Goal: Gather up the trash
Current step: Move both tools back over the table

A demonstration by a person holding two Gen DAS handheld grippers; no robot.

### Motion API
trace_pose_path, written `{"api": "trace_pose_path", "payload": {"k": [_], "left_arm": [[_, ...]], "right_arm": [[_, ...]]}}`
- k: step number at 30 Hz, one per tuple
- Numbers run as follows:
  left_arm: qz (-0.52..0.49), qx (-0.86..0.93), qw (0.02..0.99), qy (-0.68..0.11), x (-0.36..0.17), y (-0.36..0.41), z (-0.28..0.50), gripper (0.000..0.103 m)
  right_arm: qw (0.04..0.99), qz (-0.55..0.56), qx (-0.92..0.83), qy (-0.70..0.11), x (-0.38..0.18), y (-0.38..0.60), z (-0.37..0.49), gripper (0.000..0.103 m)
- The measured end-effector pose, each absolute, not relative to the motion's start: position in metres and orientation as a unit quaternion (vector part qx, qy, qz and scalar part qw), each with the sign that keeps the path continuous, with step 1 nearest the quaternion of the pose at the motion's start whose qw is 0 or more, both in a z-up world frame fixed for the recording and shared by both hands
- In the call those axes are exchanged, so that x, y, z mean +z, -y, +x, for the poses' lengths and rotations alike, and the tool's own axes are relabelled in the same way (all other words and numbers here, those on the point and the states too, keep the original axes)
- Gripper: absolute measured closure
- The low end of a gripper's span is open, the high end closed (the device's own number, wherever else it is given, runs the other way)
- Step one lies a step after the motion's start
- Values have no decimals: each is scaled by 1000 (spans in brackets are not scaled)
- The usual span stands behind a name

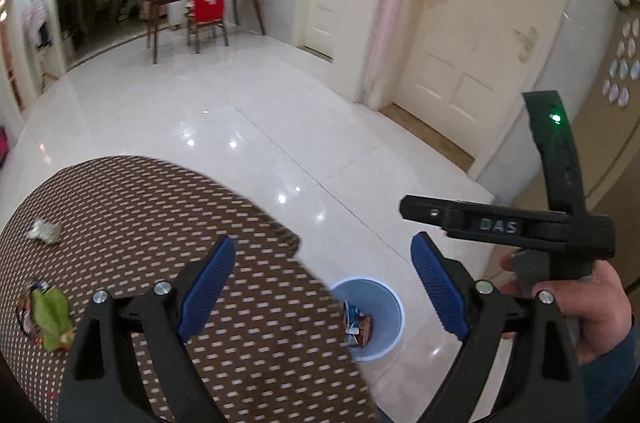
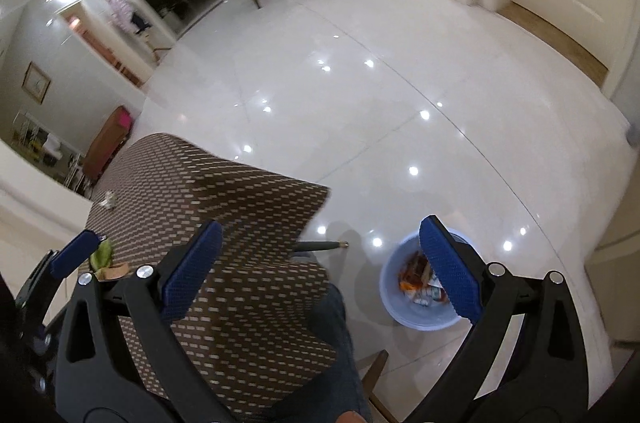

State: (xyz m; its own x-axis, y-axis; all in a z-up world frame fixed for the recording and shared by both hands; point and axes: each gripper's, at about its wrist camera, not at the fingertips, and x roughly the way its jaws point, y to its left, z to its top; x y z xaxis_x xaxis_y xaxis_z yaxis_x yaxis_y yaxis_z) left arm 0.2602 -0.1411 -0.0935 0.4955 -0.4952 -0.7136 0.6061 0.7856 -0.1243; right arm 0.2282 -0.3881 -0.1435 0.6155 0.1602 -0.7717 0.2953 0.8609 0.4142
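Note:
My left gripper (image 1: 323, 251) is open and empty above the right edge of a table (image 1: 160, 215) covered in a brown patterned cloth. On the cloth lie a crumpled pale wrapper (image 1: 45, 231) and a green wrapper (image 1: 50, 317), both to the gripper's left. A light blue bin (image 1: 394, 303) with several wrappers inside stands on the floor below, between the fingers in this view. My right gripper (image 2: 320, 225) is also open and empty, over the table corner, with the bin (image 2: 390, 297) under its right finger. The green wrapper (image 2: 102, 255) shows at the left.
A hand (image 1: 600, 307) holds the right tool's black body (image 1: 508, 225) close to my left gripper. A jeans-clad leg (image 2: 340, 343) and a table leg (image 2: 320, 245) are beside the bin. Glossy white floor tiles (image 2: 360, 103) stretch to a far desk and a red-draped chair (image 1: 208, 7).

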Motion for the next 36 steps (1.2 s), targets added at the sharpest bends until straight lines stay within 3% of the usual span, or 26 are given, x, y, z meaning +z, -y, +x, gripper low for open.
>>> {"api": "trace_pose_path", "payload": {"k": [11, 22, 36], "left_arm": [[-1, -228, 905, -359, -76, 11, 277, 15], [-45, -121, 920, -371, -95, -119, 285, 15], [-29, -56, 914, -401, -140, -191, 304, 15]], "right_arm": [[874, 191, 46, -444, -113, 284, 276, 6], [862, 100, 149, -475, -123, 146, 318, 6], [834, 24, 224, -504, -159, 51, 337, 6]]}}
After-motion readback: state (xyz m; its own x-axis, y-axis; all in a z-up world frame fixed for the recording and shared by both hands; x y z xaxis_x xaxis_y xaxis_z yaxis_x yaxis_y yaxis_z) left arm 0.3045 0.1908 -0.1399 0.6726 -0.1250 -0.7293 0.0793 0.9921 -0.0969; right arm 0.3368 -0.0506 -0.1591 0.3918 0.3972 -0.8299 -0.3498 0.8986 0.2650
